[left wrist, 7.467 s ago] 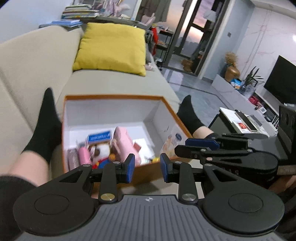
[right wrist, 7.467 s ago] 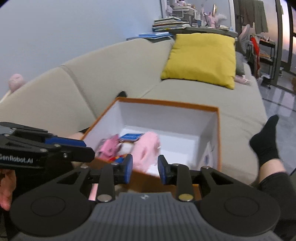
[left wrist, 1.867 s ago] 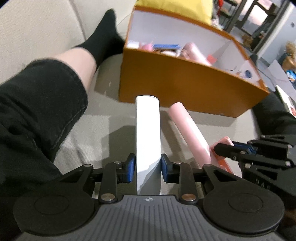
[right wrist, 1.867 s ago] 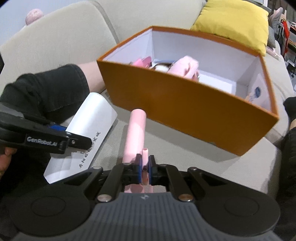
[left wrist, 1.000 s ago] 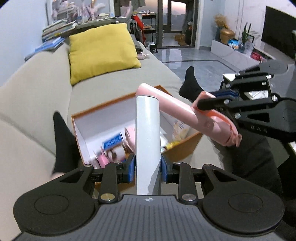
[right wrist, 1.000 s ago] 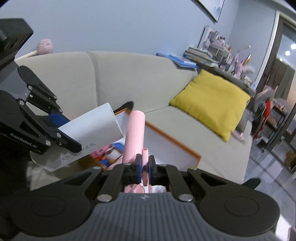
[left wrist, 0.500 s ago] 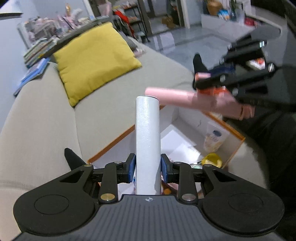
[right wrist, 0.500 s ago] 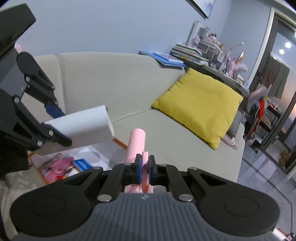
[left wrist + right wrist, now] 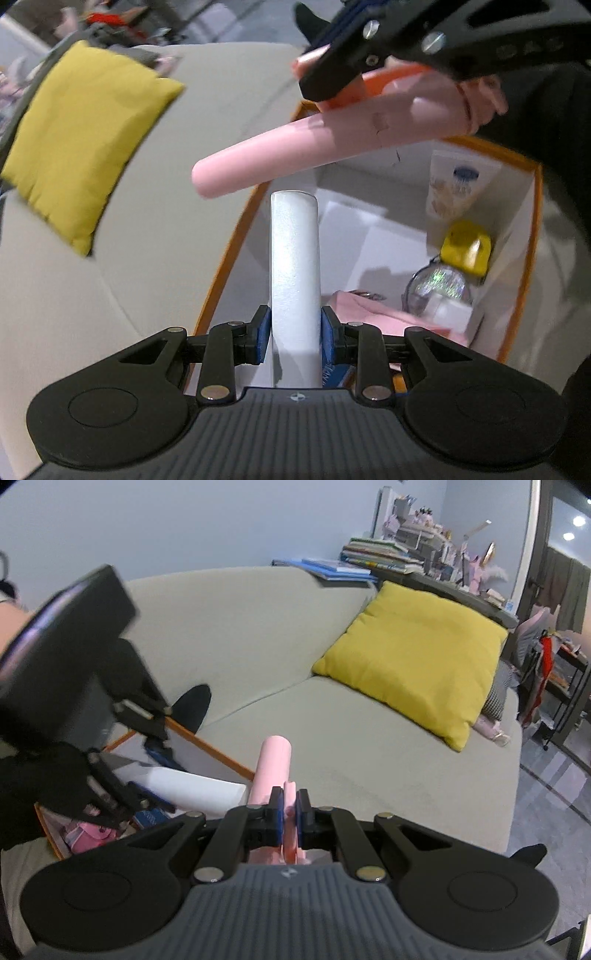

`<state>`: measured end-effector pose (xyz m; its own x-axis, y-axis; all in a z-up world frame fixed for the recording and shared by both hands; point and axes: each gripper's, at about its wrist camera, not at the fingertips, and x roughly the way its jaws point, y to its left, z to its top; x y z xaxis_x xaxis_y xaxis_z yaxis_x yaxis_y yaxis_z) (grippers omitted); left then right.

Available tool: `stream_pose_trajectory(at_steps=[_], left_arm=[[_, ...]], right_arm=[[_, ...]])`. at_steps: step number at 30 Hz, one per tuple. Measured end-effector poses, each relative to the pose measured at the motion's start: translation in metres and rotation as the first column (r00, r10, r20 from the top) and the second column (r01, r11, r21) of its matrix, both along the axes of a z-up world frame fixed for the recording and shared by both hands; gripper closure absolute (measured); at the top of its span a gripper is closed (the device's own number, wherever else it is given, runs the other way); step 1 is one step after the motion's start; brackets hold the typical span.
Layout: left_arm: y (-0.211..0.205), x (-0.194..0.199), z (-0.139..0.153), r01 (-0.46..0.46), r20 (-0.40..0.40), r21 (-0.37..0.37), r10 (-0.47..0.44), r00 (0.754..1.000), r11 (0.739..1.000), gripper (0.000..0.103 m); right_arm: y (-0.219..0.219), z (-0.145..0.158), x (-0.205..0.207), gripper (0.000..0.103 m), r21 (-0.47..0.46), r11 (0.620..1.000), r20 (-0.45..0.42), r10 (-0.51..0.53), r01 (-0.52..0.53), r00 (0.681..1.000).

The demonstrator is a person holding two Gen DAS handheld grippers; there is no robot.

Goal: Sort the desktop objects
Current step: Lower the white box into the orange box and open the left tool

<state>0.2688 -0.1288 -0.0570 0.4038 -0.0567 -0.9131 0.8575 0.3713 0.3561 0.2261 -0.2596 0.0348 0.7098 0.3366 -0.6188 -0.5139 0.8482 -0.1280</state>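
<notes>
My left gripper (image 9: 294,334) is shut on a white flat box (image 9: 294,266) that stands up between its blue pads, held over the orange box (image 9: 532,236) with white inner walls. The right gripper (image 9: 291,814) is shut on the thin tab of a long pink tube (image 9: 274,771). In the left wrist view that pink tube (image 9: 295,155) crosses above the orange box, just beyond the white box's top. In the right wrist view the white box (image 9: 184,788) and the left gripper (image 9: 125,786) sit low at the left, over the orange box's rim (image 9: 218,757).
Inside the orange box lie a yellow object (image 9: 466,248), a clear glittery round item (image 9: 439,288), a cream tube (image 9: 456,188) and pink things (image 9: 373,314). The box rests on a beige sofa (image 9: 332,746) with a yellow cushion (image 9: 417,657). A black-socked foot (image 9: 192,705) lies beside the box.
The left gripper has tipped downward and come in over the open box, with the white box still in it. The pink tube has swung closer, above the box's far side.
</notes>
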Motion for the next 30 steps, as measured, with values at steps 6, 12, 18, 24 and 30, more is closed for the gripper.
stream_pose_trajectory(at_steps=[6, 12, 18, 24, 30], left_arm=[[0.008, 0.016, -0.029, 0.075, -0.064, 0.028, -0.073, 0.995, 0.997, 0.071], [0.020, 0.021, -0.049, 0.131, -0.109, 0.048, -0.125, 0.986, 0.990, 0.071], [0.024, 0.024, -0.073, 0.170, -0.161, 0.067, -0.158, 0.974, 0.983, 0.071], [0.032, 0.021, -0.084, 0.163, -0.139, 0.088, -0.150, 0.979, 0.983, 0.069], [0.041, 0.017, -0.073, 0.151, -0.089, 0.082, -0.144, 0.986, 0.985, 0.067]], right_arm=[[0.006, -0.013, 0.000, 0.097, -0.039, 0.997, -0.019, 0.064, -0.065, 0.998], [0.014, -0.020, 0.013, 0.097, -0.056, 0.996, -0.030, 0.072, -0.073, 0.997], [0.020, -0.021, 0.015, 0.097, -0.070, 0.994, -0.023, 0.079, -0.080, 0.997], [0.021, -0.022, 0.015, 0.097, -0.077, 0.994, -0.028, 0.075, -0.077, 0.997], [0.020, -0.023, 0.016, 0.097, -0.078, 0.994, -0.031, 0.071, -0.073, 0.997]])
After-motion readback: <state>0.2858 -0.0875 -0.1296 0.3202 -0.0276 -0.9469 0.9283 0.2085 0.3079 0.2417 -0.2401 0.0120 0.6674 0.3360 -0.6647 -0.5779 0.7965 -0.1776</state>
